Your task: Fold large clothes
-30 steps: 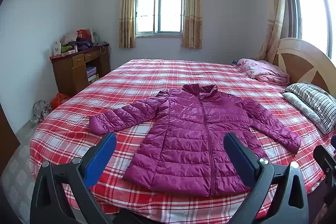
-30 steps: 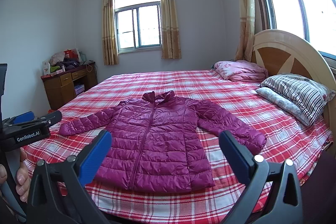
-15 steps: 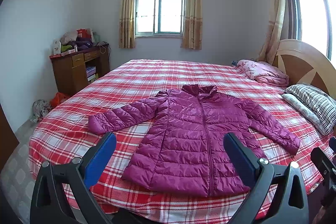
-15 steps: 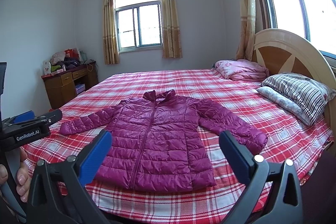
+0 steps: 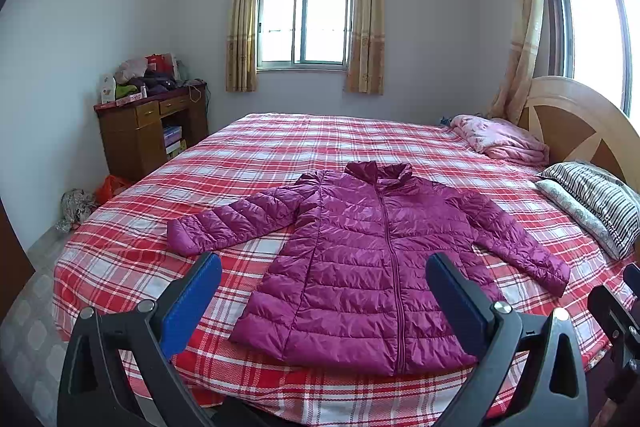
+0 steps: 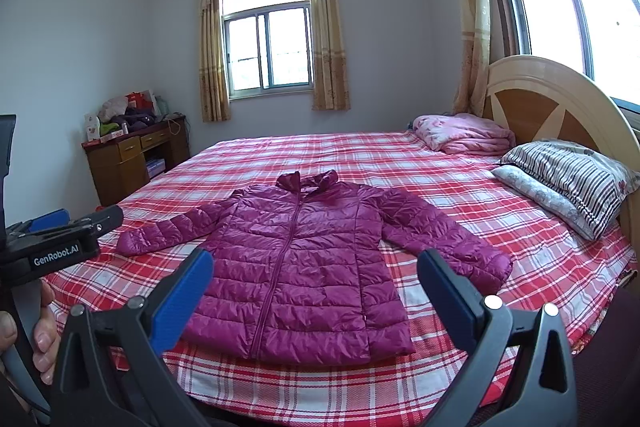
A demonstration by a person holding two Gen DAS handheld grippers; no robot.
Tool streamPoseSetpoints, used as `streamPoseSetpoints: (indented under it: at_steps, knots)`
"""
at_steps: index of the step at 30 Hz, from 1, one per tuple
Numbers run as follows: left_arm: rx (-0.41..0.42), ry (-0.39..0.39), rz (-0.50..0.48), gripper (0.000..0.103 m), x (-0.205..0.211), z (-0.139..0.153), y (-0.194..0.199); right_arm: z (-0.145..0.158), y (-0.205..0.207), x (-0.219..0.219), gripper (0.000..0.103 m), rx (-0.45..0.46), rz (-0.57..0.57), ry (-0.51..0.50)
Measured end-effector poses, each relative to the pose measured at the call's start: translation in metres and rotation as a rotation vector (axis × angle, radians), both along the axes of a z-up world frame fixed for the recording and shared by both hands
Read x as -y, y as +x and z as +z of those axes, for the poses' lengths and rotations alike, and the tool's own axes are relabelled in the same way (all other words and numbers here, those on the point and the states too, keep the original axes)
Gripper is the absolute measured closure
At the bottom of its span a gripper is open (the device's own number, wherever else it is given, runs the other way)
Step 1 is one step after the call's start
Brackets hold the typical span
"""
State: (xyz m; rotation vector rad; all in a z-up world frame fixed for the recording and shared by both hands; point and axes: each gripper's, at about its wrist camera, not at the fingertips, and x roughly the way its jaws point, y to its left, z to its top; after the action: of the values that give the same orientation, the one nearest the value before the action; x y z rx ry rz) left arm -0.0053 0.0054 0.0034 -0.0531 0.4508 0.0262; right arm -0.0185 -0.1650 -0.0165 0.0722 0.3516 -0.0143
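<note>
From my left wrist camera I see the left gripper (image 5: 323, 275) held above the near edge of the bed (image 5: 280, 143), its two blue-padded fingers (image 5: 192, 301) spread wide with nothing between them. The magenta puffer jacket (image 5: 360, 263) lies flat on the red plaid bedspread, front up and zipped, collar toward the far window (image 5: 306, 23) and hem toward me, both sleeves stretched out to the sides and angled down. The left sleeve cuff (image 5: 184, 237) rests on the plaid well apart from the gripper's pads. From my right wrist camera, the right gripper (image 6: 314, 273) is likewise spread wide and holding nothing, hovering short of the jacket's hem (image 6: 296, 349), and neither tool touches the fabric (as far as these angles let me judge). In that same view the body of the left gripper shows at the left edge, with a hand (image 6: 24, 331) wrapped round its handle. At the head of the bed, on my right, a striped pillow (image 6: 576, 183) lies on a paler one beside the wooden headboard (image 6: 560, 107), and a folded pink blanket (image 6: 464, 133) sits further back. A wooden desk (image 5: 148, 131) piled with clutter stands against the left wall.
</note>
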Motion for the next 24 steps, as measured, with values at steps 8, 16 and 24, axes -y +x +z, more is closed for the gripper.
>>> streamPoseSetpoints:
  at_steps: [8, 16, 24]
  knots:
    - [-0.001, -0.003, 0.000, 0.001, -0.0012, -0.0007, 0.0001, -0.0010, -0.0004, -0.0031, 0.000, -0.004, 0.009, 0.000]
    - [0.000, -0.002, -0.003, 0.001, -0.0012, -0.0015, 0.0004, -0.0016, -0.0006, -0.0027, 0.000, -0.004, 0.014, 0.002]
    - [-0.004, -0.005, -0.003, 0.001, -0.0006, -0.0038, 0.0007, -0.0028, 0.0003, -0.0032, 0.000, -0.008, 0.015, 0.001]
